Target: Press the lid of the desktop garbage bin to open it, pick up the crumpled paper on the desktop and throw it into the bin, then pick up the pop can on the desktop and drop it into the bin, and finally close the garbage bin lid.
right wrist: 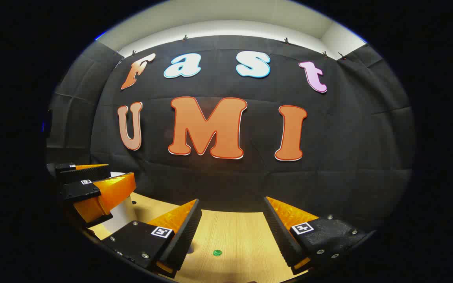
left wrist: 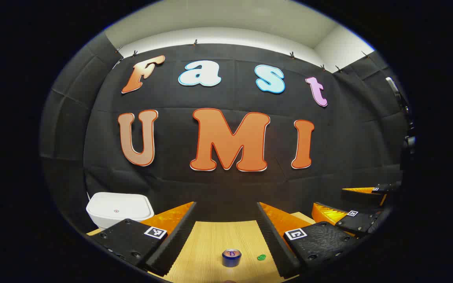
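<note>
Our colours: white garbage bin (left wrist: 117,210), blue pop can (left wrist: 231,257), small green disc (left wrist: 261,258), pale wood-grain bench (left wrist: 218,243).

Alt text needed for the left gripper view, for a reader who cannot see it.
The left gripper hangs open over a wooden desktop, with an upright pop can and a small green disc between its fingers. A white bin, lid shut, sits far left; the right gripper, also open, shows at right.
</note>
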### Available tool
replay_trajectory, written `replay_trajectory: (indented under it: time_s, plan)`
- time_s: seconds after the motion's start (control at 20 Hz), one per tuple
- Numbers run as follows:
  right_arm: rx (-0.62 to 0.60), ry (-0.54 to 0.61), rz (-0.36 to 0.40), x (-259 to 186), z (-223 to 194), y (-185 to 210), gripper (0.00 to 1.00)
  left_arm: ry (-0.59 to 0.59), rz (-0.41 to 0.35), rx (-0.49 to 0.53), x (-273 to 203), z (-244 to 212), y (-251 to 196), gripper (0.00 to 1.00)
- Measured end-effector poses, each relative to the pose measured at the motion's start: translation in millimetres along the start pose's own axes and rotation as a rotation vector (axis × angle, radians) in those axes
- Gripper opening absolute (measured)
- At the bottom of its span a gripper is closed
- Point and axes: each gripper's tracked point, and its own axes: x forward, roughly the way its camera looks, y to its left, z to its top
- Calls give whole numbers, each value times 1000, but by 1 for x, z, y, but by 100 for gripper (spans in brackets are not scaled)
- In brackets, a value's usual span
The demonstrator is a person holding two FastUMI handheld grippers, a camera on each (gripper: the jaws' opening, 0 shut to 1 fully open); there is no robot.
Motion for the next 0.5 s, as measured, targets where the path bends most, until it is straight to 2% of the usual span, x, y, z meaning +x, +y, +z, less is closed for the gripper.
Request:
replay_trajectory:
  time_s: [0.5]
  plan:
    - [-5,19,14,-16,-6,4,94,14,-4,-1,-18,-5,-3,92]
